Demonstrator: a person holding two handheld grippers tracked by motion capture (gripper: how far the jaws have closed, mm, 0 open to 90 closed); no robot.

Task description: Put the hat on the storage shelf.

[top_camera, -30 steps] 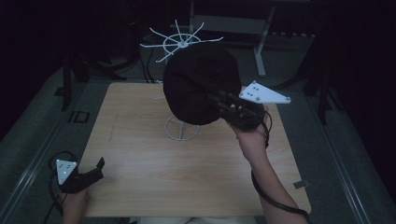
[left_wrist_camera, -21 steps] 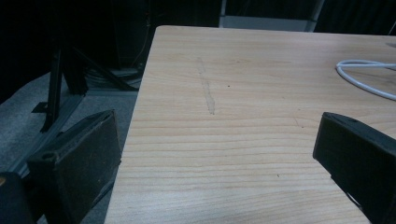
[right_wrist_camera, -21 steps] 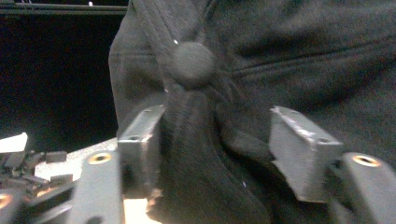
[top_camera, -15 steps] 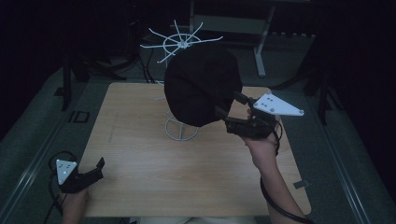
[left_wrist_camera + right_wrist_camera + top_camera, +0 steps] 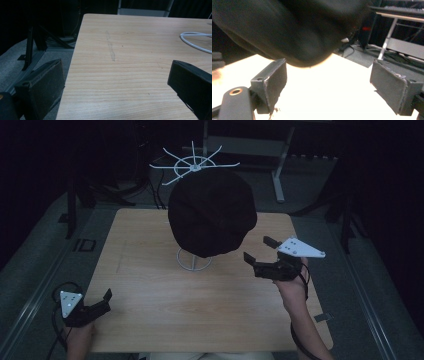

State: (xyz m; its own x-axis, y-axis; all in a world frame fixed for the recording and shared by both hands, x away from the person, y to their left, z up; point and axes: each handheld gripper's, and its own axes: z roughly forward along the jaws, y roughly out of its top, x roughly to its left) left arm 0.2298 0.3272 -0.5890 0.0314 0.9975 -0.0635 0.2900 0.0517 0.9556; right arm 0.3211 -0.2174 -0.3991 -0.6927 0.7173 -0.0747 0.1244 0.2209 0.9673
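A dim recording lab or studio is showing here: a pale wooden worktop [image 5: 150, 270] is standing on grey carpet [image 5: 45, 265], with black stand legs [image 5: 75, 205] and cables [image 5: 162, 187] surrounding it.

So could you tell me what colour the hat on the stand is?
Black; the hat shows best in the high view.

I see a white spoked rack [image 5: 194, 164] behind the wooden surface [image 5: 150, 290], and grey carpet [image 5: 45, 255] around it.

Both the left gripper [image 5: 102, 301] and right gripper [image 5: 260, 251] hold their fingers spread apart.
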